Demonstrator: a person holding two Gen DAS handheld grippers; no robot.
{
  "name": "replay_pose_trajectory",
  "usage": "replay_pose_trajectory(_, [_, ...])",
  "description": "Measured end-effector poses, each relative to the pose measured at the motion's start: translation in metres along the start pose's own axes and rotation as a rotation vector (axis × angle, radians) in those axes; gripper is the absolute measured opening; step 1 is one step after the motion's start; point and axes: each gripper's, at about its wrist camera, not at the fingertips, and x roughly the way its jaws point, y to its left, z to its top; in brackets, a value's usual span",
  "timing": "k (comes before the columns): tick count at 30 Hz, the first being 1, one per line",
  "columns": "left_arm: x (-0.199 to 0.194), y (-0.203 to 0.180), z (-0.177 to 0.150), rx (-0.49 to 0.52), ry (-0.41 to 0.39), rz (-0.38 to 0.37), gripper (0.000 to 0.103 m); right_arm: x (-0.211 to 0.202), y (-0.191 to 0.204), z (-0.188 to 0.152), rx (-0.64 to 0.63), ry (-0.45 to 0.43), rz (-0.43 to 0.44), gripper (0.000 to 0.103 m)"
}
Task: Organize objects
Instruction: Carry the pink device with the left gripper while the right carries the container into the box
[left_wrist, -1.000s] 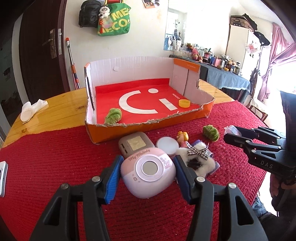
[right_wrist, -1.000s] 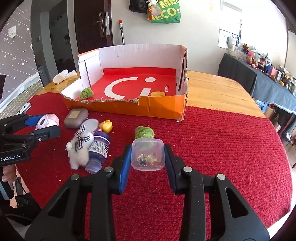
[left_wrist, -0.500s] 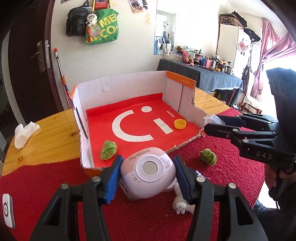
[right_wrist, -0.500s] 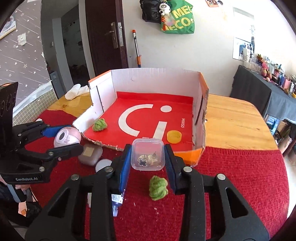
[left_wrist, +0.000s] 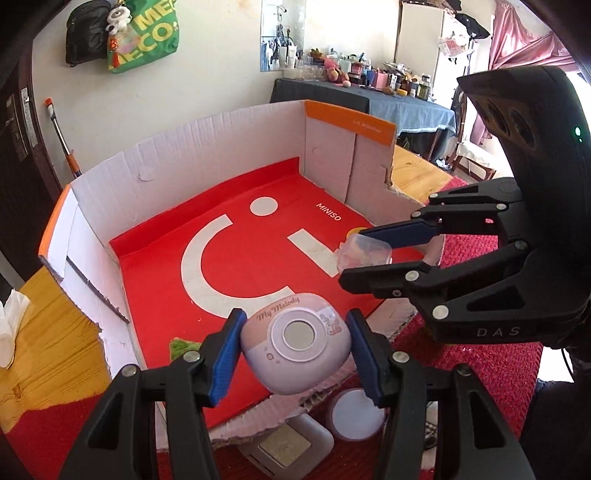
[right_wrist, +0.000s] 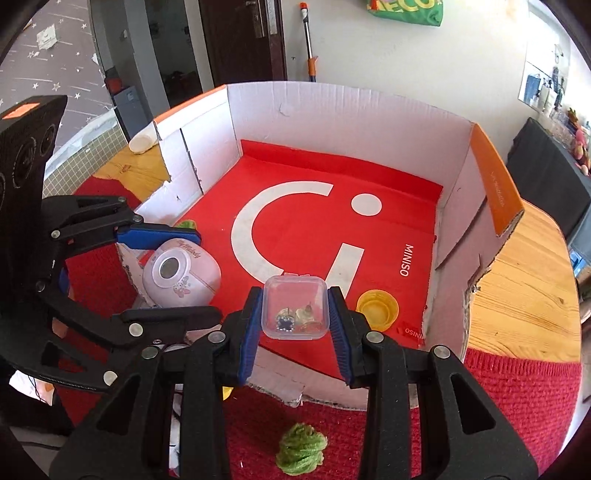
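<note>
While both tongs hang over the cardboard box (left_wrist: 325, 155), the left tongs (left_wrist: 293, 350) clamp a smooth, likely slippery pink camera (left_wrist: 295, 343) by its sides; the right tongs (right_wrist: 295, 314) pinch a light, rigid clear case (right_wrist: 294, 312).

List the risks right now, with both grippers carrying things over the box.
1. The pink My Melody gadget is rounded and the left gripper clamps only its sides, so it may slip and drop.
2. The right gripper holds the clear case close beside the left one; the two could bump as they lower.
3. The yellow cap already lies inside the cardboard box, right next to the case's likely landing spot.
</note>
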Motion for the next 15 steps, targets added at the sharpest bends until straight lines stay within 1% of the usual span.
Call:
replay_pose_trajectory(5, [0.017,0.004,0.002,0.028,0.049,-0.026,0.058,0.018,-0.005,0.002,-0.011,0.061,0.014,0.033])
replay_pose_trajectory(7, [0.022,0.005,0.003,0.03,0.067,-0.022,0.058,0.023,-0.006,0.002,-0.018,0.078,0.022,0.033])
replay_pose_trajectory(10, [0.026,0.007,0.004,0.034,0.08,-0.043,0.058,0.03,-0.007,0.001,-0.02,0.102,0.026,0.033])
replay_pose_trajectory(13, [0.029,0.01,0.007,0.041,0.09,-0.027,0.058,0.035,-0.01,0.002,-0.018,0.119,0.033,0.033])
replay_pose_trajectory(15, [0.033,0.014,0.007,0.036,0.107,-0.043,0.058,0.038,-0.01,0.001,-0.028,0.13,0.035,0.033])
